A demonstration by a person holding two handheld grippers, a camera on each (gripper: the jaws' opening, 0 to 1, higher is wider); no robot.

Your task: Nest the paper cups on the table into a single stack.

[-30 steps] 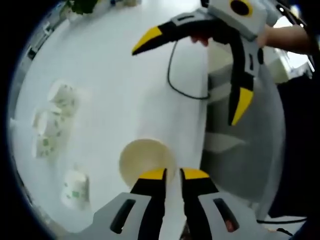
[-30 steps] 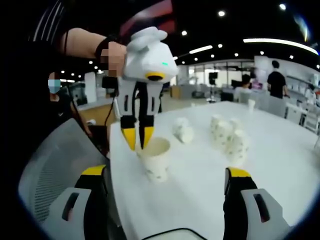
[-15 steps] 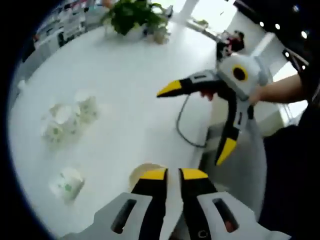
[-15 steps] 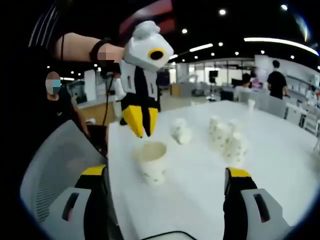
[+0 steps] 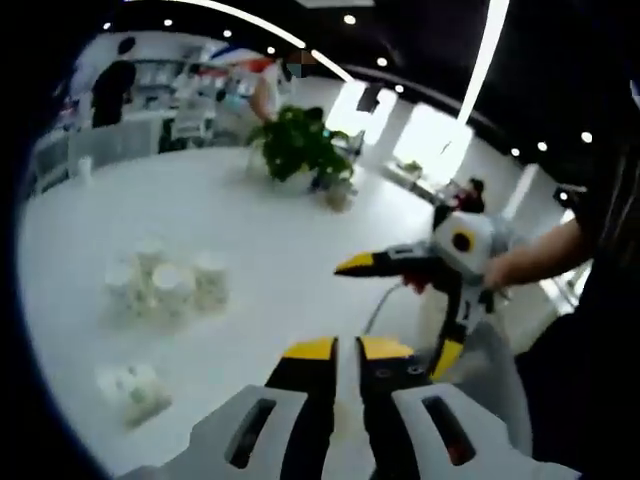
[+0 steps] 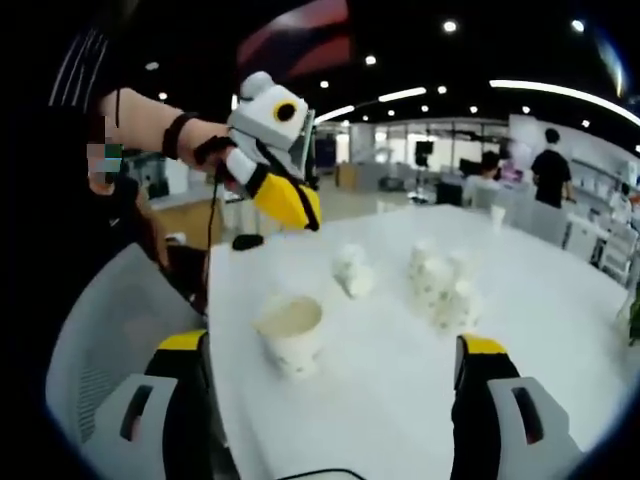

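- Near the edge of the smooth white table (image 6: 400, 400) we see an upright, open-mouthed white paper cup with green print (image 6: 288, 335).
- A cluster of similar cups (image 6: 437, 283) stands farther in; one small cup (image 6: 351, 270) sits apart.
- The yellow-tipped left gripper (image 6: 292, 205), jaws nearly together and holding nothing, hangs above the table.
- The right gripper (image 6: 330, 350) stands wide apart, holding nothing.
- A leafy green plant (image 5: 300, 145) stands at the far side.

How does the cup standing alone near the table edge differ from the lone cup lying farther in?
The near cup stands upright with its mouth open to the ceiling; the far single cup appears to lie tipped on its side. The near cup sits close to the table edge by the chair; the far single cup lies deeper in, left of the cup cluster. Both are white paper cups with a faint printed pattern, and neither is held.
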